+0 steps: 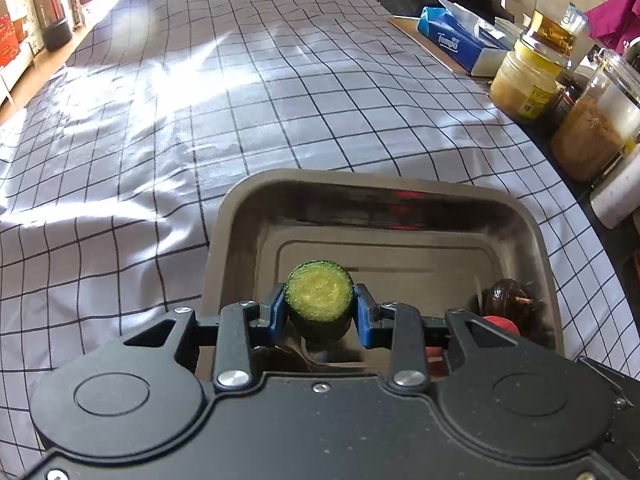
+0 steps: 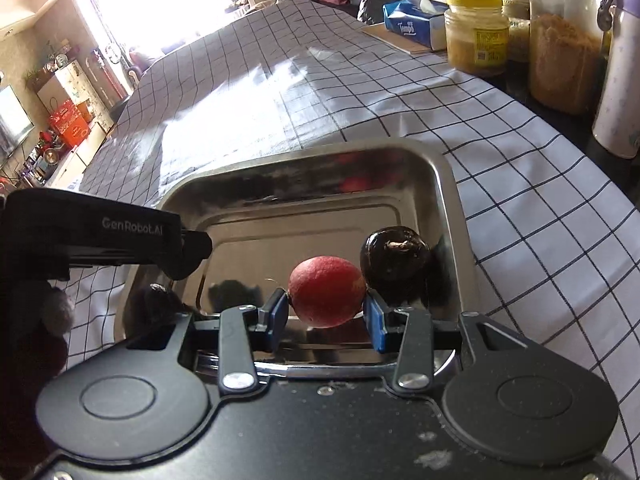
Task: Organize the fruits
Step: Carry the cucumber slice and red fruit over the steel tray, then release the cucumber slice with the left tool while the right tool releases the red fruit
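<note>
Currently both tongs hang over the same steel tray (image 2: 448, 184), each with its piece already between the pads and none on the tray floor from these two

Left gripper (image 1: 319, 308): blue pads pressed on both flanks of a short cucumber stub (image 1: 319, 300). Cut face, pale green, looks straight back at the camera, so its long axis runs along the fingers and tips down toward the tray floor. It hangs over the tray's near edge, toward the near-left corner; bare tray floor lies just ahead of it and below. A dark chestnut-like fruit (image 1: 510, 294) sits by the tray's right wall, with a red piece just in front of it (probably the one in the other tongs, not certain).

Right gripper (image 2: 326, 314): pads closed on a round red fruit (image 2: 326, 290), held across its middle; being nearly round, no axis matters. It hangs over the near edge, right of centre. The dark fruit (image 2: 394, 262) lies immediately beyond and to its right, against the right wall; from this view they look close, touching or not I cannot tell.

Judgement: the left half of the tray floor is free, so the cucumber has the easier drop, straight down and forward. The red fruit wants setting down short of or left of the dark one, else it nudges it against the wall
</note>
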`<state>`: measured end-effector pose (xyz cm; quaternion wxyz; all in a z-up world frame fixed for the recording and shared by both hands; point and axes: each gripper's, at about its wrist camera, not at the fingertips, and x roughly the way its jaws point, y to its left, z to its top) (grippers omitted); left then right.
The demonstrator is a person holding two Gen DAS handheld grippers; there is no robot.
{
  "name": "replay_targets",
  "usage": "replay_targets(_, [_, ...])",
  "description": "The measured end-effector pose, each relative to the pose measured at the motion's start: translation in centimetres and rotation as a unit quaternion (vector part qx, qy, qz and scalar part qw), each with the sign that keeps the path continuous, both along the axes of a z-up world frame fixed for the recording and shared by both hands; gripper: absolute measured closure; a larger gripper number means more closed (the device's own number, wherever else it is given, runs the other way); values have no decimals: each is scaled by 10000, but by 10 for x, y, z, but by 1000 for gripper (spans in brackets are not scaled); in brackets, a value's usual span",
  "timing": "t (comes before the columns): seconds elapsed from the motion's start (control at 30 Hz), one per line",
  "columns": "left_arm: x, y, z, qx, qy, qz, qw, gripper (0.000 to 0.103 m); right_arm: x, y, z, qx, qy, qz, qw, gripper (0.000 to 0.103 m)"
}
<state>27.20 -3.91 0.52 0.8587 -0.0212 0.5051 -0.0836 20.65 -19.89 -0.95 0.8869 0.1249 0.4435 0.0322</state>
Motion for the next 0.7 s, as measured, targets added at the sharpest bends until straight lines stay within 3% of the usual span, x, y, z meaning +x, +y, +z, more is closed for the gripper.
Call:
replay_targets(0.57, [-4,-5,2,34,-109,-87,9999,60,3,3,-5,-109,-5,10,9999,59])
replay_targets(0.7, [-6,-4,4,23,-140,-64,9999,60,-1,-1,0,-16,-207,-44,9998,58])
